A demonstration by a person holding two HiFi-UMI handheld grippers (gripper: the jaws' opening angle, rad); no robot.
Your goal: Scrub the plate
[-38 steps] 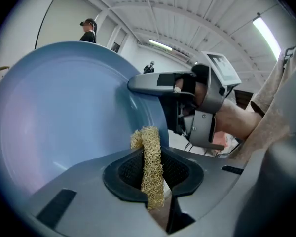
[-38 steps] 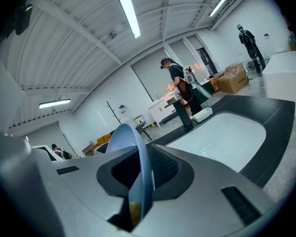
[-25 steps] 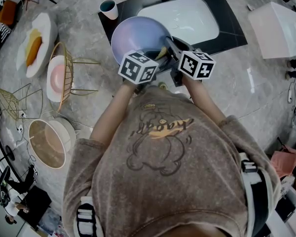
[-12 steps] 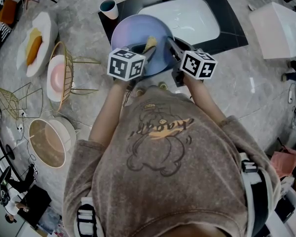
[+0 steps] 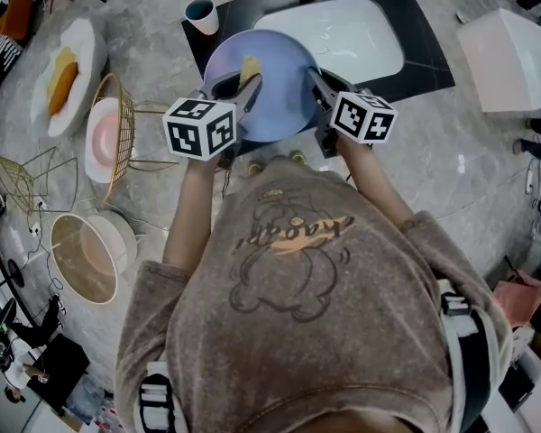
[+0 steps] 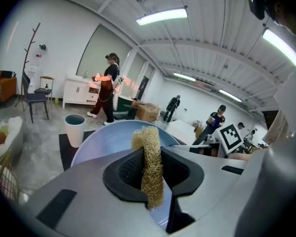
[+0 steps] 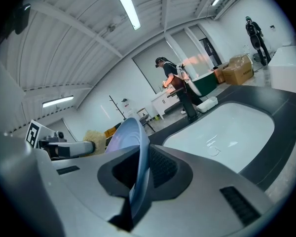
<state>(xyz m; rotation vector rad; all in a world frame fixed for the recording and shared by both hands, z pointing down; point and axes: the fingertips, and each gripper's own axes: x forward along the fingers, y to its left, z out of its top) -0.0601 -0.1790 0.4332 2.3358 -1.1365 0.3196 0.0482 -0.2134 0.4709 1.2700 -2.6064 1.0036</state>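
The right gripper [image 7: 139, 176] pinches the near right rim of the round pale lavender-blue plate [image 5: 275, 75]: its dark pads lie against both faces of the thin edge, the jaws have just been closing, and only the rim's own thickness keeps them apart. In the head view the plate hangs over the near left corner of the white sink basin [image 5: 365, 34], across the black surround, with its hollow face turned toward the left gripper [image 5: 244, 87]. That gripper's jaws are drawn in on a strip of coarse yellow fibrous scrubbing pad [image 6: 149, 154], which stands upright between the pads and sticks out past their tips. From above, the scrubbing pad's free end lies over the upper left part of the plate's face, on the plate's side away from the sink; whether it presses on the surface cannot be told. A white cup with a teal inside [image 5: 199, 13] stands at the far left corner of the sink's black surround, beyond the plate and apart from it
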